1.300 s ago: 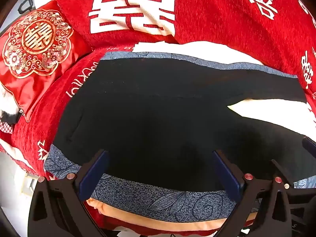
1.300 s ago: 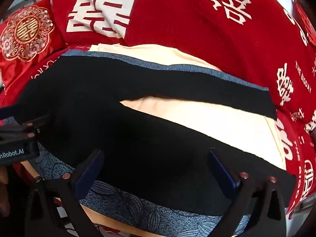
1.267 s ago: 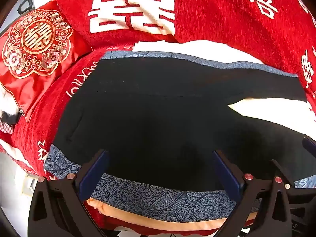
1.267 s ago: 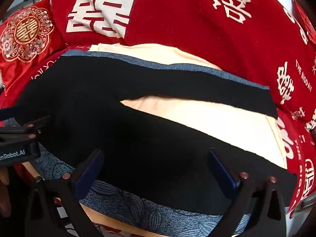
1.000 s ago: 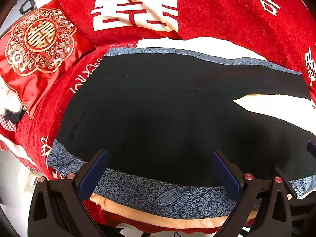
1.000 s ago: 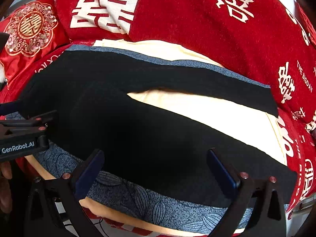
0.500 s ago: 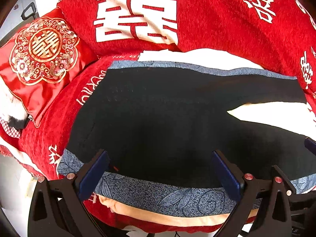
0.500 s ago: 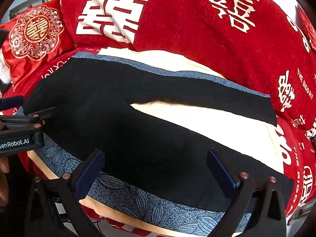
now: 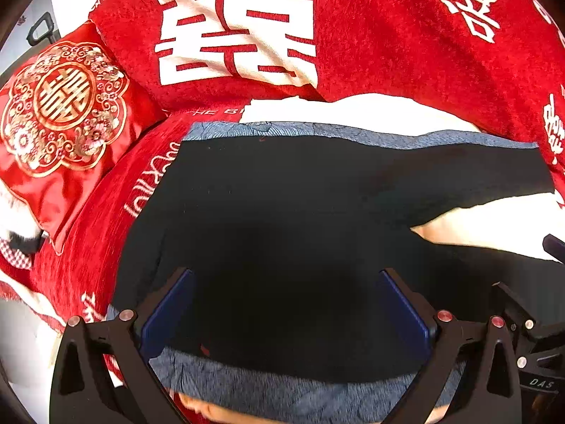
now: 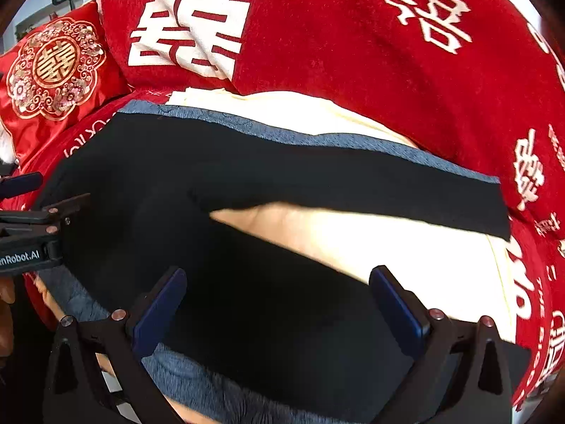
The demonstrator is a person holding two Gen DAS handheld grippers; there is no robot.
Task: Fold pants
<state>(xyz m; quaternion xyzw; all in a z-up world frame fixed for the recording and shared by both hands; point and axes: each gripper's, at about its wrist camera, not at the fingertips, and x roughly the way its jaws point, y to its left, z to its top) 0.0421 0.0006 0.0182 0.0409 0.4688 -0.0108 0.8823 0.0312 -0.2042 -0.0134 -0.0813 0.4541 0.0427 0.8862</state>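
1. On a cushion seat draped in a cream cloth with a blue-grey leaf-patterned border (image 9: 289,394), a pair of black fabric pants (image 9: 282,219) is lying spread flat, waist toward the left and the two legs splaying apart to the right, cream cloth showing in the wedge between them.

2. Behind the seat, a red plush throw with large white characters (image 10: 353,53) is covering the backrest, and a red satin pillow with a gold medallion (image 9: 60,106) is leaning at the left.

3. The left gripper (image 9: 282,304) is hovering over the waist end with its blue-padded jaws standing wide apart, holding nothing.

4. The right gripper (image 10: 279,300) is hovering over the near leg, jaws likewise spread and empty.

5. The pants are looking light, limp and matte, likely to sag and drag along the plush rather than slide, so any lifted edge is probably going to droop between the two holds.

6. Sensible pinch points are appearing to be the near waistband corner for the left gripper and the near leg's outer edge toward the hem for the right, thin enough for the pads to close over.
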